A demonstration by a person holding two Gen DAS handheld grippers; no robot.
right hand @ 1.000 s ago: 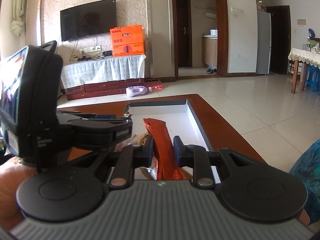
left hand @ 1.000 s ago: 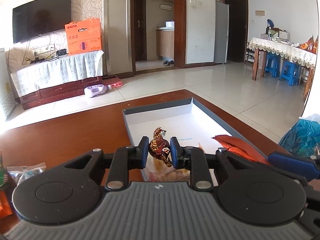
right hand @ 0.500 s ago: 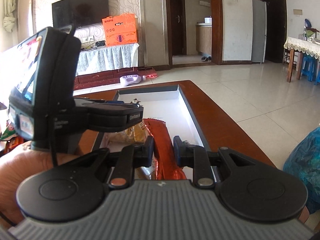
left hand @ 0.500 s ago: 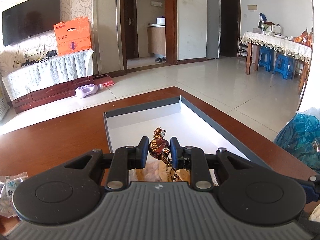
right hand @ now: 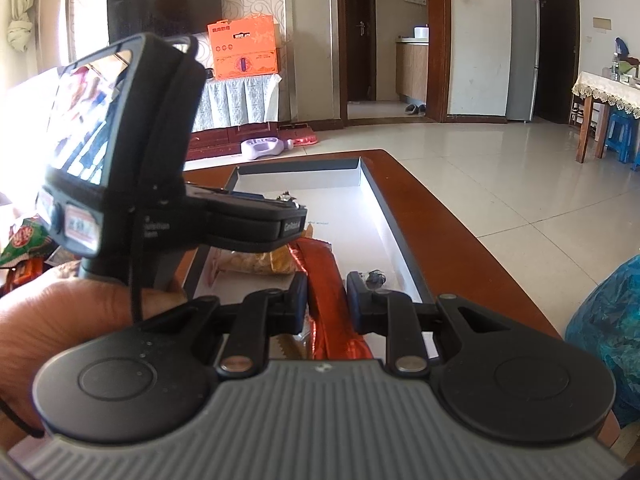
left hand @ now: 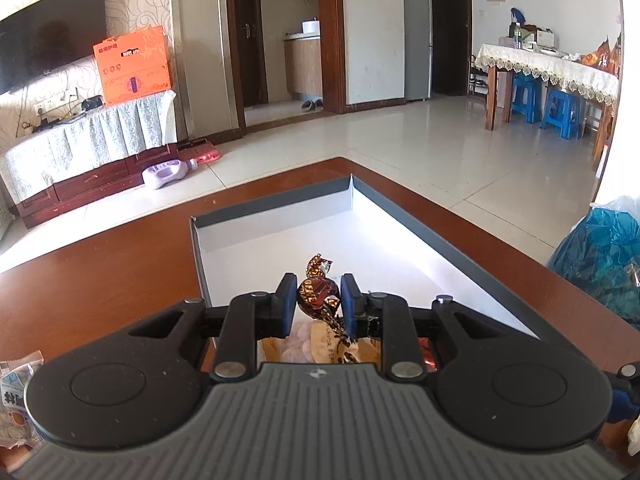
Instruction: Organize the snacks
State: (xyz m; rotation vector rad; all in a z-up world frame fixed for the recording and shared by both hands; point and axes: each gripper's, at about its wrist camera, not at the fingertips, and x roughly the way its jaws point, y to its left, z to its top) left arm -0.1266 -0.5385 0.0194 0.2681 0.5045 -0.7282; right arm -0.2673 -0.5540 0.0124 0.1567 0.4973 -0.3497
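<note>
Brown foil-wrapped candy [left hand: 318, 293] clamped between blue pads of left tool [left hand: 318, 296], held above near end of white-lined box [left hand: 280, 236]. Red snack packet [right hand: 326, 280] clamped in right tool [right hand: 326, 300], lying lengthwise over box [right hand: 384, 224] interior. Pale and yellow snack bags [right hand: 256, 260] in box's near end, under left tool [right hand: 256, 224]. Box sits on reddish-brown desk [left hand: 100, 272]. Person's hand [right hand: 72, 320] grips left tool handle. More snack packs [left hand: 16, 392] on desk at left edge. Blue plastic bag [left hand: 600, 264] at right.
</note>
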